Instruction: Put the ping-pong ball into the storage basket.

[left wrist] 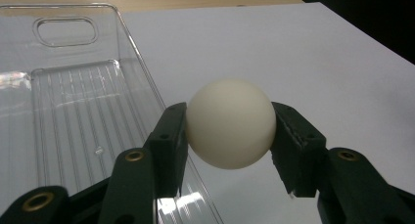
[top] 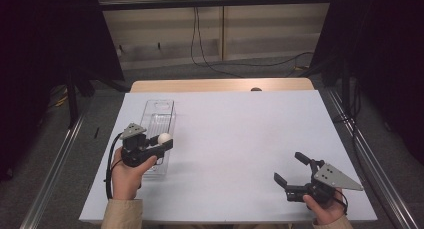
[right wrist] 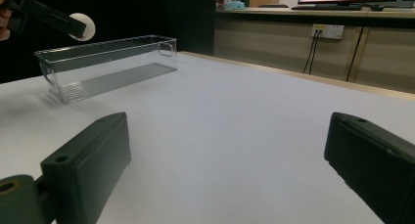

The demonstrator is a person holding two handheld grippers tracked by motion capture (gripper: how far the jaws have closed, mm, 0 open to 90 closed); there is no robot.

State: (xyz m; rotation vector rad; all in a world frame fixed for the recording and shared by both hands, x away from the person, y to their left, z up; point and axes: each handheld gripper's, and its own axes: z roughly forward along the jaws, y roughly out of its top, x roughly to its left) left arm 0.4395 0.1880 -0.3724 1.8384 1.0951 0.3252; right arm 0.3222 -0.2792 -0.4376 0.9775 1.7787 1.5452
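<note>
A cream-white ball (left wrist: 230,123) sits clamped between the two black jaws of my left gripper (top: 163,140), held above the right long wall of a clear plastic bin (top: 158,120). In the high view the ball (top: 164,137) hangs over the bin's near half. From the right gripper view the ball (right wrist: 82,26) and the left gripper's jaw show at the upper left, above the bin (right wrist: 105,70). My right gripper (top: 290,168) rests low at the table's near right, jaws spread wide with nothing between them.
A white sheet (top: 235,139) covers the wooden table (top: 220,84). Metal frame rails (top: 55,159) run along both sides of the table. Cables (top: 200,49) hang against the far wall.
</note>
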